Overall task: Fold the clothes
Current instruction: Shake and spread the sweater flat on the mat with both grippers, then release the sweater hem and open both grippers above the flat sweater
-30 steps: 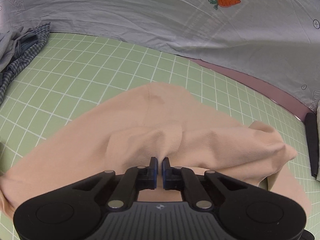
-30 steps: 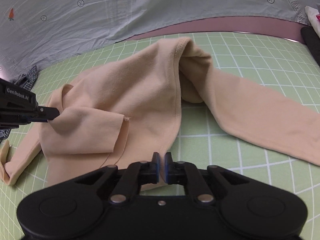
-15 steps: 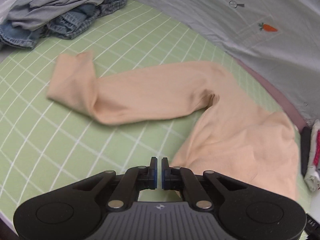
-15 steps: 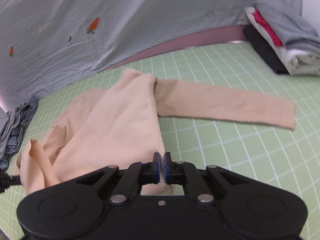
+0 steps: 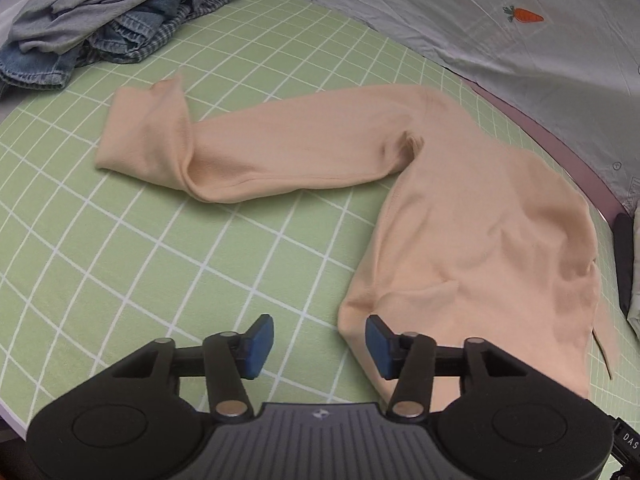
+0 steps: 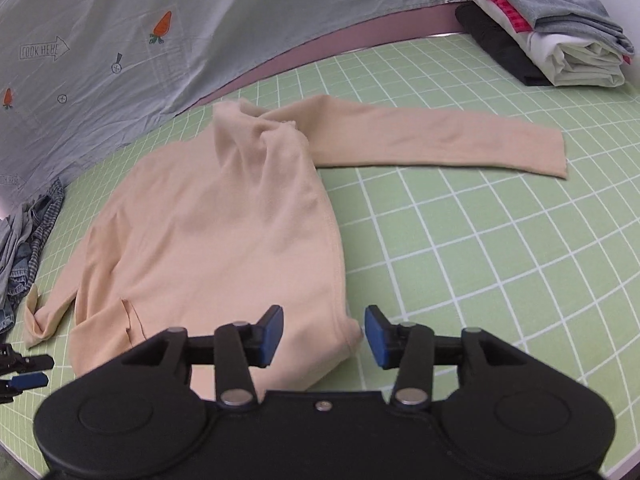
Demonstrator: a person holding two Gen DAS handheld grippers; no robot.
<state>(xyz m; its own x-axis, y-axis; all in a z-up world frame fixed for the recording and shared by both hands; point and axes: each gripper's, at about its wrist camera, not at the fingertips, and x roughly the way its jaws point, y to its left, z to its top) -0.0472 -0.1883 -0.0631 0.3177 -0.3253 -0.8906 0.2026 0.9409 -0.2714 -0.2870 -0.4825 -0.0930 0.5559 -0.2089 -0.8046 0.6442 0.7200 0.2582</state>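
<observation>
A peach long-sleeved top (image 5: 472, 232) (image 6: 216, 232) lies spread on the green grid mat (image 5: 160, 264) (image 6: 500, 240). One sleeve (image 5: 248, 152) stretches left with its cuff end folded over; the other sleeve (image 6: 440, 140) reaches right. My left gripper (image 5: 320, 346) stands open at the hem's left corner, holding nothing. My right gripper (image 6: 324, 334) is open too, its fingers on either side of the hem's right corner. The left gripper's fingertips (image 6: 28, 372) show at the far left edge of the right wrist view.
A heap of jeans and grey and checked clothes (image 5: 100, 28) (image 6: 24, 248) sits at the mat's far left. A stack of folded clothes (image 6: 544, 28) stands at the far right. A grey sheet with carrot prints (image 5: 500, 20) (image 6: 160, 40) lies behind the mat.
Both grippers were shut on the top's hem and have drawn it back flat on the mat. Both have now opened and let the hem go.
</observation>
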